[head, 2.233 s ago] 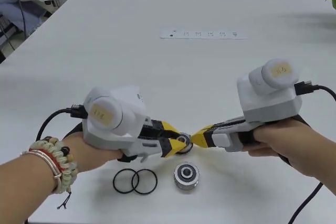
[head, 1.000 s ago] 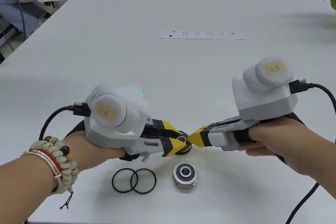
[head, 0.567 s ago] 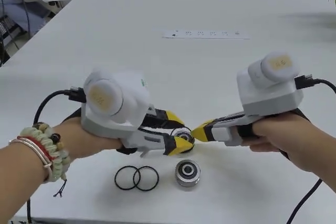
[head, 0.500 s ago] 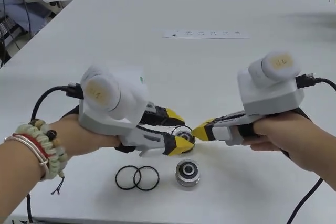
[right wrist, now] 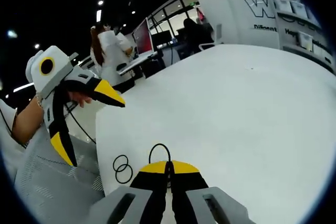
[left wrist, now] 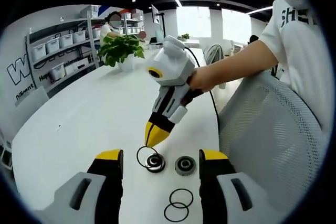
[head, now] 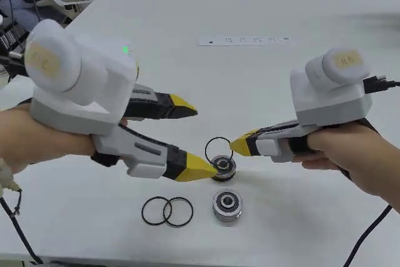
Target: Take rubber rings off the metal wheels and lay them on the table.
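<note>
head view: rubber ring [head: 219, 137] upright above metal wheel [head: 224, 168]

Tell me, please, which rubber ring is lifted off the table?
The ring pinched in the shut right gripper, standing upright over the farther wheel; the other two rings lie flat and overlapping on the table.

"SHE" on shirt [left wrist: 295, 40], "W" on wall [left wrist: 14, 90]
</note>
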`<state>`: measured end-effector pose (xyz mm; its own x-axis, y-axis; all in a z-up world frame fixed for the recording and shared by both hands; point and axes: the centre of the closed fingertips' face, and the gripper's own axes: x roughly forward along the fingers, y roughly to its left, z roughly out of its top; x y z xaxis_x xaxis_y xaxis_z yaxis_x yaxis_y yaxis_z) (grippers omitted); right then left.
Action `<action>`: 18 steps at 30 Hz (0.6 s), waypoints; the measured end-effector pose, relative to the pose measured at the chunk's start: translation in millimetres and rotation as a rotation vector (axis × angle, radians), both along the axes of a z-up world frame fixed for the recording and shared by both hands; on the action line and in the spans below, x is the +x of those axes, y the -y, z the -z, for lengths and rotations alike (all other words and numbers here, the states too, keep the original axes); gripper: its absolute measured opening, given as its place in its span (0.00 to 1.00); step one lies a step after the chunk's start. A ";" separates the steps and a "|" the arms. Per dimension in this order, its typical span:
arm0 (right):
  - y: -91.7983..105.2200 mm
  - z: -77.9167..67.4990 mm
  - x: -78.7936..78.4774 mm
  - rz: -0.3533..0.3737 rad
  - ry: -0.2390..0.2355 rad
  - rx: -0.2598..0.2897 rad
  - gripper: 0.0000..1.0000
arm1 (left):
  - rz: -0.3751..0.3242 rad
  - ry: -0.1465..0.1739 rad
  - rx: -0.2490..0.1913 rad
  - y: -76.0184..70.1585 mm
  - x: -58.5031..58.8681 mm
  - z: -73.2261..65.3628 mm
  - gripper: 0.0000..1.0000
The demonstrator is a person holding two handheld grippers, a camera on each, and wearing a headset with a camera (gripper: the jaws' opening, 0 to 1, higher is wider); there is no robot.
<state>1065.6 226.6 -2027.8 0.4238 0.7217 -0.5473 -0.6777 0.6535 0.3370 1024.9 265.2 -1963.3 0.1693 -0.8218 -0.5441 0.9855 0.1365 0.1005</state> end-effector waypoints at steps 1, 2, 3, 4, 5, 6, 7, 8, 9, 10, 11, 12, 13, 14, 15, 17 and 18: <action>-0.4 -1.2 0.1 0.000 0.002 0.003 0.00 | -0.009 0.006 0.007 -4.6 -0.6 -0.4 0.59; -1.0 -2.4 0.1 -0.001 0.004 0.006 0.00 | -0.023 0.016 0.013 -10.9 -1.0 -1.6 0.60; -1.7 -3.5 0.1 -0.002 0.005 0.009 0.00 | -0.033 0.019 0.013 -15.2 -1.7 -2.9 0.62; -2.8 -4.8 -0.2 -0.005 0.007 0.013 0.00 | -0.046 0.019 0.008 -20.7 -3.3 -5.1 0.64; -3.6 -5.7 -0.5 -0.007 0.009 0.015 0.00 | -0.058 0.015 0.003 -24.5 -4.6 -6.4 0.66; -5.1 -6.9 -1.1 -0.011 0.010 0.018 0.00 | -0.062 0.016 0.001 -28.2 -6.7 -7.5 0.68; -6.4 -7.7 -1.6 -0.015 0.012 0.019 0.00 | -0.075 0.018 -0.004 -33.4 -9.0 -9.2 0.69; -8.4 -8.8 -2.5 -0.022 0.014 0.020 0.00 | -0.081 0.017 -0.007 -36.6 -10.7 -9.8 0.71; -9.8 -9.5 -3.1 -0.026 0.016 0.020 0.00 | -0.090 0.017 -0.009 -41.7 -13.7 -10.4 0.72; -11.1 -10.0 -3.8 -0.031 0.018 0.020 0.00 | -0.097 0.017 -0.011 -45.0 -15.3 -10.8 0.73; -13.1 -10.5 -5.0 -0.039 0.019 0.020 0.00 | -0.113 0.016 -0.013 -50.1 -17.0 -11.0 0.74; -15.0 -10.7 -6.3 -0.047 0.020 0.018 0.00 | -0.122 0.015 -0.014 -53.1 -18.1 -10.9 0.74; -15.7 -10.7 -6.7 -0.049 0.020 0.017 0.00 | -0.139 0.013 -0.016 -57.6 -19.5 -10.4 0.74; -17.4 -10.5 -8.1 -0.058 0.022 0.014 0.00 | -0.151 0.010 -0.019 -60.3 -20.4 -9.9 0.75; -18.6 -10.4 -9.0 -0.063 0.022 0.012 0.00 | -0.167 0.008 -0.023 -64.1 -21.9 -9.3 0.76; -21.1 -10.3 -11.3 -0.075 0.023 0.009 0.00 | -0.189 0.009 -0.032 -68.7 -23.2 -8.9 0.78; -22.0 -10.3 -12.2 -0.080 0.023 0.008 0.00 | -0.197 0.007 -0.036 -70.8 -24.3 -8.5 0.78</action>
